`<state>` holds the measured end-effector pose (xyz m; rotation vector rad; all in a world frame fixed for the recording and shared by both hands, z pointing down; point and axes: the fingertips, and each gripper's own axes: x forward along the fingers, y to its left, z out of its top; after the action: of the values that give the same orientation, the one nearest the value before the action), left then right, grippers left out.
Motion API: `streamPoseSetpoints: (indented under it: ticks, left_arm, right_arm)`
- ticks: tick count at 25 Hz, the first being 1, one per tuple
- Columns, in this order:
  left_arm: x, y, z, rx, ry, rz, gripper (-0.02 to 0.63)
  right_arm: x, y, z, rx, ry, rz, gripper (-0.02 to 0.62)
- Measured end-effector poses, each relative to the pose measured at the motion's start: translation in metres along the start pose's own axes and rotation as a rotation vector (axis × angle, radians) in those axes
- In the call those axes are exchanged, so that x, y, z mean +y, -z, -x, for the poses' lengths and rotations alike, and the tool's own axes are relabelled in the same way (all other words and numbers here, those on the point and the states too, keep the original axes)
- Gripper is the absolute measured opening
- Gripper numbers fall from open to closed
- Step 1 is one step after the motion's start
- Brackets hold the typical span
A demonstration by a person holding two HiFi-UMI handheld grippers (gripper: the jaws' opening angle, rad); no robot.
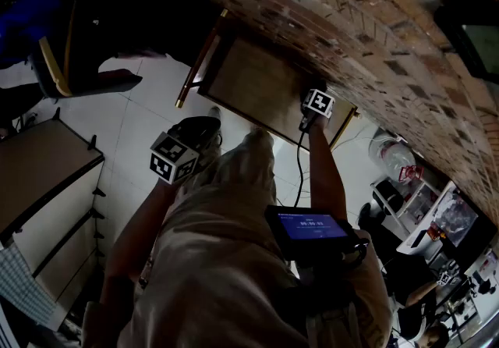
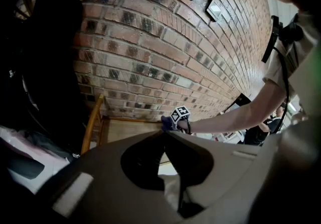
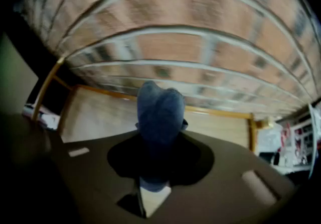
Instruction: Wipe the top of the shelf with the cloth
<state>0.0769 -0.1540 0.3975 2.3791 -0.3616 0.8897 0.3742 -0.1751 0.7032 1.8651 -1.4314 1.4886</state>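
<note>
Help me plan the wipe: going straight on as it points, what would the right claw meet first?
Probably the shelf top near its back edge, with the held cloth touching first; the brick wall rises just behind. Depth is unclear.

We are in an indoor workroom: a brick wall, pale floor tiles, a wooden shelf against that wall, cluttered desks off right.

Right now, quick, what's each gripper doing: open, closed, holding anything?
Left tongs: closed, nothing in them.
Right tongs: closed on the cloth.
</note>
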Motion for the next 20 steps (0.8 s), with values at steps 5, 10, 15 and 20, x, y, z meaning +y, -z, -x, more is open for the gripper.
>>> streamPoseSetpoints:
  ticks: [5, 10, 15, 20]
  left_arm:
    - [0.024, 0.013, 0.024, -0.009, -0.050, 0.015, 0.000]
    - [0.049, 0.033, 0.055, -0.003, -0.101, 0.041, 0.000]
    - [0.069, 0.056, 0.081, 0.006, -0.128, 0.075, 0.000]
    - [0.077, 0.066, 0.085, 0.031, -0.096, 0.070, 0.000]
  right_arm:
    - [0.147, 0.032, -0.037, 0.144, -0.022, 0.164, 0.103]
    - [0.284, 0.043, -0.084, 0.207, -0.135, 0.291, 0.103]
    - [0.320, 0.071, -0.122, 0.257, -0.159, 0.352, 0.098]
    - [0.259, 0.064, -0.097, 0.184, -0.082, 0.195, 0.098]
